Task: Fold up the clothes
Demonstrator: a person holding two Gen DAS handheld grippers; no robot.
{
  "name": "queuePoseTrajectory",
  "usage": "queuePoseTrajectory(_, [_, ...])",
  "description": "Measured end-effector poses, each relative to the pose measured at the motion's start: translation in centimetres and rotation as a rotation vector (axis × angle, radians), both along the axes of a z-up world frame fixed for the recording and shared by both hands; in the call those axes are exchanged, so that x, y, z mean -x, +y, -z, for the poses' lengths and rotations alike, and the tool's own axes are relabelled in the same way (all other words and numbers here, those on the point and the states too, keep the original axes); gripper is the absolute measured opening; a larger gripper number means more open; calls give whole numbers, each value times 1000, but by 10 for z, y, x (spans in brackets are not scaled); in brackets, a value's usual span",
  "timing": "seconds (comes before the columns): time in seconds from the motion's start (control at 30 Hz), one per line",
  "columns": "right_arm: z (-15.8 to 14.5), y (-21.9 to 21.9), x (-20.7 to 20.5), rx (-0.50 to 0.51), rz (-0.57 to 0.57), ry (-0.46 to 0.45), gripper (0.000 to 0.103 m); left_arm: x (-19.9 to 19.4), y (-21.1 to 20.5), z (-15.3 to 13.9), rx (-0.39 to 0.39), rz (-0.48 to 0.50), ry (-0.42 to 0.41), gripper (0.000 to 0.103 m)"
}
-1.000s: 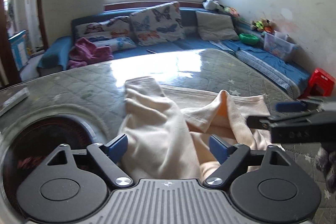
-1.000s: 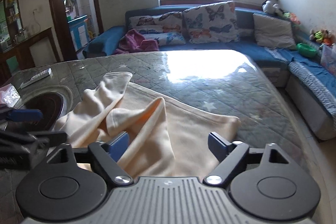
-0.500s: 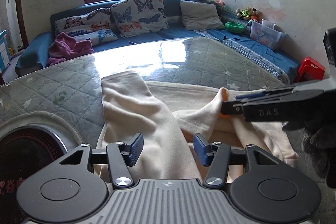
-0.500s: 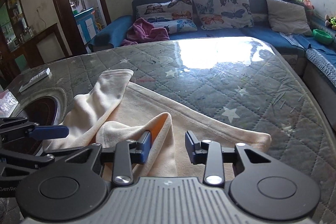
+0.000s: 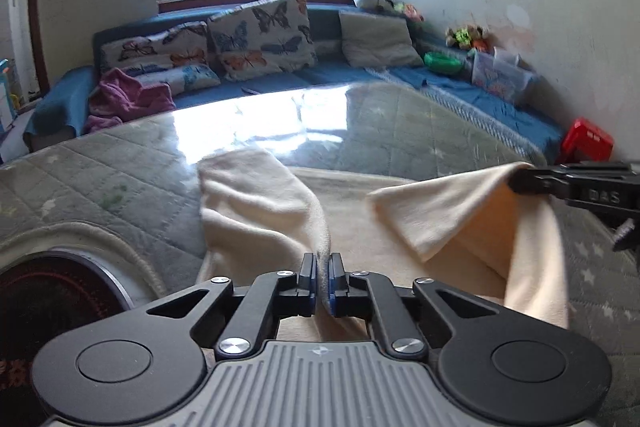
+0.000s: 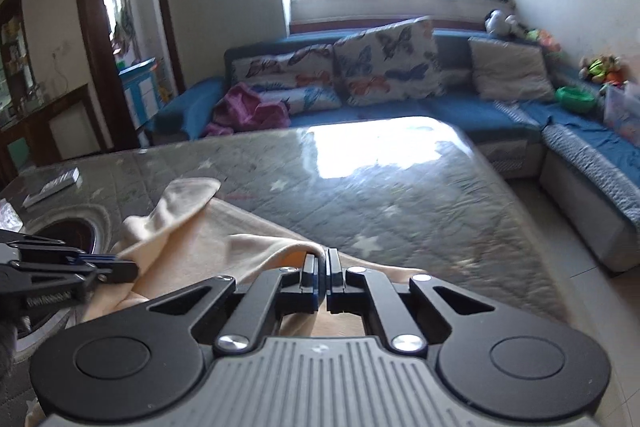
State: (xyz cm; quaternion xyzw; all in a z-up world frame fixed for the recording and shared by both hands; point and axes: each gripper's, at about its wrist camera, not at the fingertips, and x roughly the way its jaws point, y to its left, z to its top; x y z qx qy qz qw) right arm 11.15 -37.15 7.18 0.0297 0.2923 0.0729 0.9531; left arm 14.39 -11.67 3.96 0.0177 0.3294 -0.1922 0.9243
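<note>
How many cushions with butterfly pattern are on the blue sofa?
3, maybe more hidden. One large upright butterfly cushion near the sofa middle, one long cushion to its left, and one low cushion in front of that, beside the purple cloth.

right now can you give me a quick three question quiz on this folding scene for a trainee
1. True or false: both tongs are shut on the cream garment.
2. Which tongs lift a fold of cloth off the table: A left tongs, B right tongs, C neither?
3. Fill in: the purple cloth lies on the blue ____.

Key: 1 true; 2 B, seen raised at the right edge of the left wrist view; 3 sofa.
</note>
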Motion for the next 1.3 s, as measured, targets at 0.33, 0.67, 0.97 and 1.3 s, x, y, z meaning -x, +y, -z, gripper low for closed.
queuePoseTrajectory(0.33, [-25,-47,108,78,168,-133,3,82,97,-39,152,-195,-82,5])
queuePoseTrajectory(0.67, [23,-86,170,17,327,27,9,168,164,-9,179,-268,73,6])
queuePoseTrajectory(0.97, [29,-104,194,45,355,94,43,192,168,3,81,-269,109,23])
queuePoseTrajectory(1.3, [17,-94,190,91,299,79,63,179,131,0,92,-177,53,35])
